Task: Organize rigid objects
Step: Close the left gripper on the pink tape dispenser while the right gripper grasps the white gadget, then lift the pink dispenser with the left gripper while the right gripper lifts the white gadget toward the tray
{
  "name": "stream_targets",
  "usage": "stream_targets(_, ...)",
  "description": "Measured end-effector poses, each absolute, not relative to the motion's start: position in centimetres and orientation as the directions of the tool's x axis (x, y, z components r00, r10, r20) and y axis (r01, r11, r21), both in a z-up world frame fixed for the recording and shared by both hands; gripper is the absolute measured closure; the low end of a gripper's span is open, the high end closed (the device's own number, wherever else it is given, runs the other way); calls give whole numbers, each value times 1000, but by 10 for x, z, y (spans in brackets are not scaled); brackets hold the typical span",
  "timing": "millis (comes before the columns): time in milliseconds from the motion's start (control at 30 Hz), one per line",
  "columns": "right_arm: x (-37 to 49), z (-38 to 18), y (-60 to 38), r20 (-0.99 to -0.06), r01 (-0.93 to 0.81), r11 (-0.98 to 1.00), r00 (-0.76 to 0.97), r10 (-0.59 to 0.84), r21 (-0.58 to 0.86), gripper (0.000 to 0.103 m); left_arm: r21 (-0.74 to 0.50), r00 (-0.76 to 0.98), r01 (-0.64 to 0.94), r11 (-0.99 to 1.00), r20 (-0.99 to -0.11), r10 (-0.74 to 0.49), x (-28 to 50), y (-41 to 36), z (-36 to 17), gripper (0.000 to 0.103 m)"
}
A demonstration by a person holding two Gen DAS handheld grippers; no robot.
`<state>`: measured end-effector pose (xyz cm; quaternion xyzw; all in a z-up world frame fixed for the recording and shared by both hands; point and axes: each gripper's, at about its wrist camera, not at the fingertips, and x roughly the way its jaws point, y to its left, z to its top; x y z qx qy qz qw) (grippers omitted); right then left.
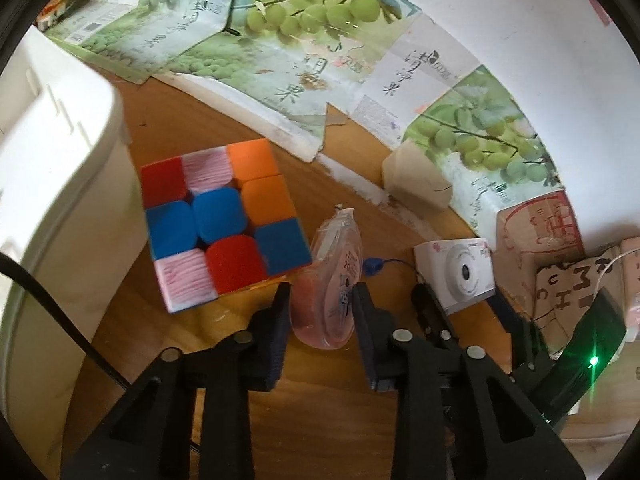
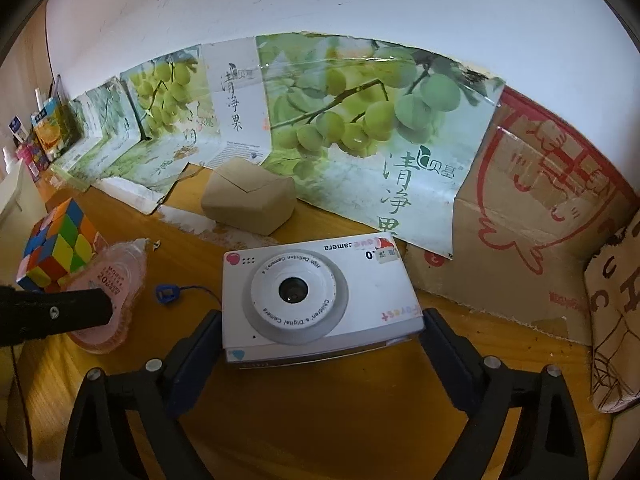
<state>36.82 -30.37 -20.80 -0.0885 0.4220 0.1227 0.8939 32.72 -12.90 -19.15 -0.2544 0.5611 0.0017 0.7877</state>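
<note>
Black fingers of the left gripper (image 1: 320, 304) filled the bottom of the left wrist view, pinching a clear pink tape dispenser (image 1: 330, 276) between their tips at the centre of the frame. The dispenser stood on edge on the wooden table (image 1: 320, 420), a narrow shape that suited this tight side grip. Just to its left, touching or nearly so, sat a puzzle cube (image 1: 218, 228) with its red, blue, orange and pink face up. A white tub (image 1: 60, 208) rose along the left edge, probably the place where things were to be collected. At right centre lay a toy camera (image 1: 460, 270), flanked by the other gripper's black fingers.

Spread fingers of the right gripper (image 2: 322, 332) framed the bottom of the right wrist view, one on each side of the white toy camera (image 2: 316, 296), which lay flat on its back, lens up, in the centre. The pads sat close beside its short ends; whether they already pressed could not be told. A blue strap tag (image 2: 166, 293) trailed left of it. Behind stood a folded brown paper box (image 2: 248, 200), with fruit-printed cardboard (image 2: 360, 128) propped along the wall, seemingly as a backstop.
</note>
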Motion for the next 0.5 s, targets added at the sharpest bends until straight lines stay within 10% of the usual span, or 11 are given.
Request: stream_targets(500,365,-205,-305,-773,-278,959,618,142,-46,10,-435,377,-266,860,-868,-322,328,-127,-183,84)
